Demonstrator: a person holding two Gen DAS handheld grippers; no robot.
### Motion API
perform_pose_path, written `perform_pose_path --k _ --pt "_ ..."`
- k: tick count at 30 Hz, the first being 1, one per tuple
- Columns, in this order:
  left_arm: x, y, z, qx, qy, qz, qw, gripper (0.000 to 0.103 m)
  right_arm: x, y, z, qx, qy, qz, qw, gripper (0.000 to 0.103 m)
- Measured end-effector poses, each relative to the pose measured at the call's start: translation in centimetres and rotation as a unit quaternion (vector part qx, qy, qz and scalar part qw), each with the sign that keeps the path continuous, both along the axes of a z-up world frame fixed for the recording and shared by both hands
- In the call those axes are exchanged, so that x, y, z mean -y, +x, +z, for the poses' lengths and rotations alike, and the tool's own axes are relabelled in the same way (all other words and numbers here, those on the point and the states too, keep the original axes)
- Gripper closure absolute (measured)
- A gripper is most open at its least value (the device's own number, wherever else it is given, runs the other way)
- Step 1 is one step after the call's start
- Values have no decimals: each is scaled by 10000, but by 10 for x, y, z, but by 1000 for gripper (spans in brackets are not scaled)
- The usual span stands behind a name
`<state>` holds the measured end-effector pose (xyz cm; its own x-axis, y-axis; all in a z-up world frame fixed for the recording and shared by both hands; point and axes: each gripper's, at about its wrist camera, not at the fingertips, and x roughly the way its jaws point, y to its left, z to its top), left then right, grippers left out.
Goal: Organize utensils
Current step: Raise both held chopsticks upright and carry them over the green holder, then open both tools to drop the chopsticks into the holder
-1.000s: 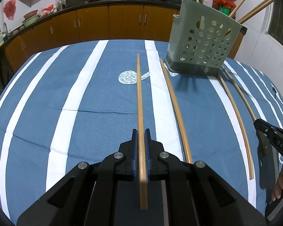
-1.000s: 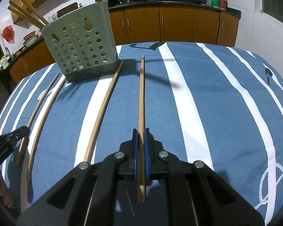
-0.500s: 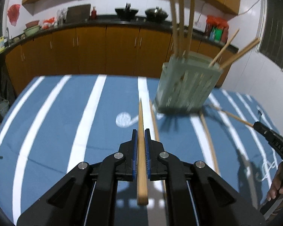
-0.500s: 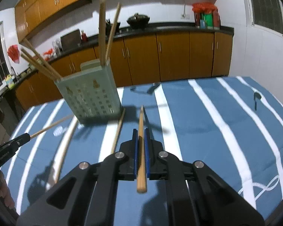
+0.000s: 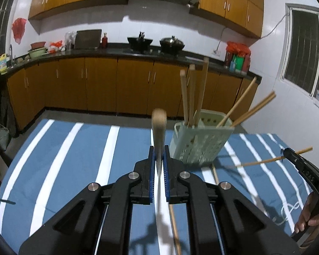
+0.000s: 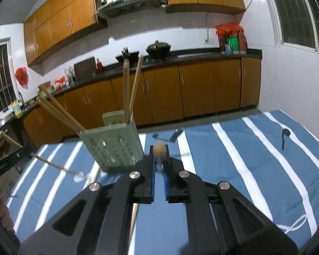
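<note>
Chopsticks are what you are sorting, and you hold one in each gripper. The chopstick (image 5: 158, 127) in your left gripper (image 5: 159, 165) is clamped between closed jaws, lifted clear of the worktop (image 5: 74, 159), its long axis running nearly straight along the fingers so you see it almost end-on, tip toward the far edge. That tilt, judged from the task, readies it to be dropped tip-down into the green holder (image 5: 200, 144). The chopstick (image 6: 159, 150) in your right gripper (image 6: 159, 170) is likewise pinched by closed jaws and points forward and up at the camera's line, blurred. In the left view you see that same stick (image 5: 272, 159) from the side, slanting across above the worktop's right side.

The holder stands upright near the far edge, several chopsticks (image 5: 193, 93) already in it, some upright, some leaning toward the right edge. At least one loose chopstick (image 5: 174, 223) lies flat on the striped cloth in front of the holder, long axis running from near edge to far.
</note>
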<state>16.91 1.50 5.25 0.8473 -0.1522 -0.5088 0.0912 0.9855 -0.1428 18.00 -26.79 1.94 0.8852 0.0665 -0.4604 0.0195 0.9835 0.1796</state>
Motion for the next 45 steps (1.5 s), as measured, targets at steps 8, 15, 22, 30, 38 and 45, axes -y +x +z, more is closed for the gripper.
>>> perform_pose_path --k 8,15,22,30,38,45 --pt "4 -1 43 520 -102 -149 9985 95 6 -5 56 670 322 187 9971 95" --pt "29 3 87 1268 -204 -291 9913 95 -7 -7 106 1481 487 339 9872 95" --pt "49 25 117 1972 -400 -134 9795 95 -21 15 127 2062 481 257 9770 95" --pt "59 62 101 2157 -402 131 9755 95 -25 62 113 2056 450 178 9775 95" --pt "56 84 67 1794 -572 109 9821 95 -30 92 82 1599 422 254 9859 94" --pt "43 77 61 1511 -693 146 9860 86 -34 77 76 1532 374 309 9870 84"
